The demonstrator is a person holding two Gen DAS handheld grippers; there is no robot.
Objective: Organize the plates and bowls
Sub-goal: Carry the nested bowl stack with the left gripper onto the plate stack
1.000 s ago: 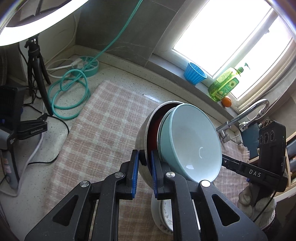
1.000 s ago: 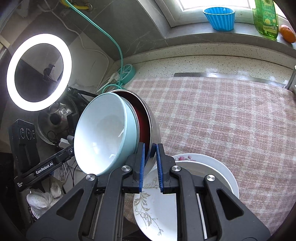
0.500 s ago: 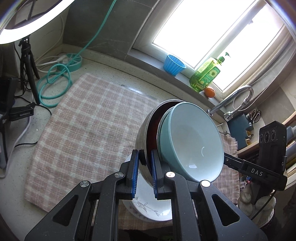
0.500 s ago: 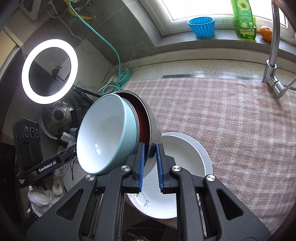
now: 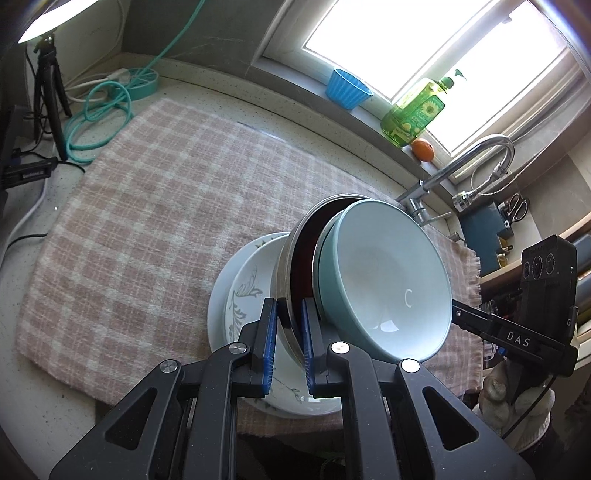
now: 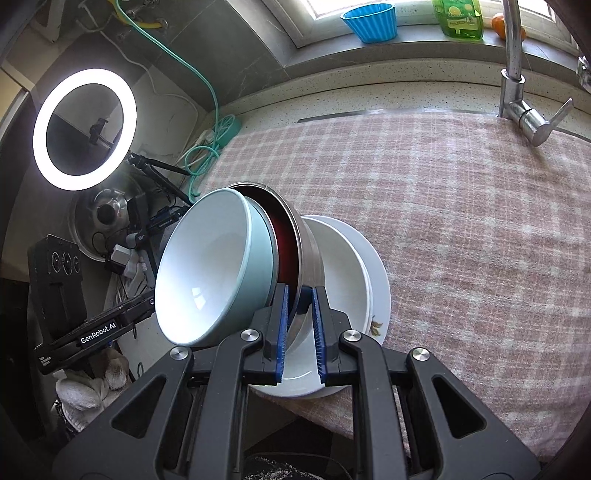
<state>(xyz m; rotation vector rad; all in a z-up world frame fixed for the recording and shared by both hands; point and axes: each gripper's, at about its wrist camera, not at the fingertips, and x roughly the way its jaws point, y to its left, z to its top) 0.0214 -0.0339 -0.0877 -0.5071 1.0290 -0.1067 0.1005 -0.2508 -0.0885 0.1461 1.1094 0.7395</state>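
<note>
Here, a nested bowl stack is gripped at opposite rims by both grippers, lower centre of each wrist view.

The steel bowl point(image 5: 286, 258), with a pale teal bowl point(image 5: 384, 280) nested inside, is clamped at its rim by the left gripper point(image 5: 288, 347) and the right gripper point(image 6: 299, 332). The stack is held tilted above stacked white plates point(image 5: 229, 295) lying near the front edge of a pink checked cloth point(image 5: 147, 206). A blue cup point(image 6: 369, 22) is seen on the sill, upper frame.
</note>
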